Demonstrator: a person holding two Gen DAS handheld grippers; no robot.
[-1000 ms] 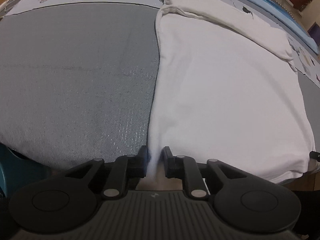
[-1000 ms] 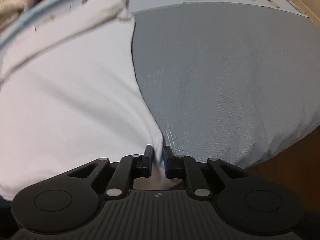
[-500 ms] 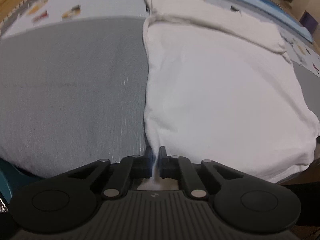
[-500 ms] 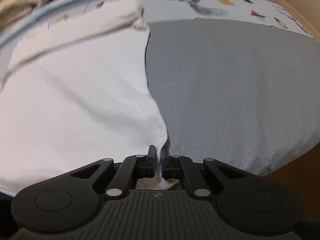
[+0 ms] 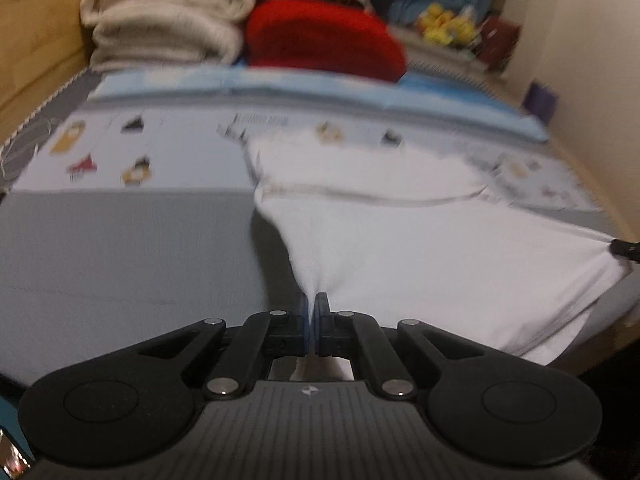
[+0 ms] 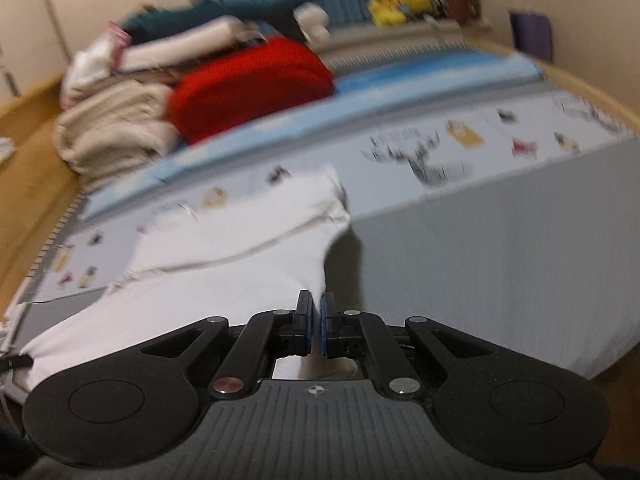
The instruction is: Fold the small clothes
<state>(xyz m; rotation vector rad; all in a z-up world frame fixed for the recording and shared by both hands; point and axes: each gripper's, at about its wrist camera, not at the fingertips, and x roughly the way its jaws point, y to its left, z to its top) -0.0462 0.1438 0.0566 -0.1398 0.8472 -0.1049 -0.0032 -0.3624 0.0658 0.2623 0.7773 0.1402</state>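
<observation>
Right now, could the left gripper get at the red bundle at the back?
Probably not: the left gripper has its jaws shut on the white garment, and the red bundle sits far behind the mat.

Red cushion [image 5: 324, 36], cream blankets [image 5: 164, 20]

Indoor light was dim, warm and even, without glare. Both views were motion-blurred, worst on the red bundle [image 5: 324, 36] and printed mat [image 6: 460, 148]; gripper bodies stayed sharp. Fisheye bending curved the edges, corners vignetted black. The cloth [image 5: 420, 248] cast a soft shadow leftward.
</observation>
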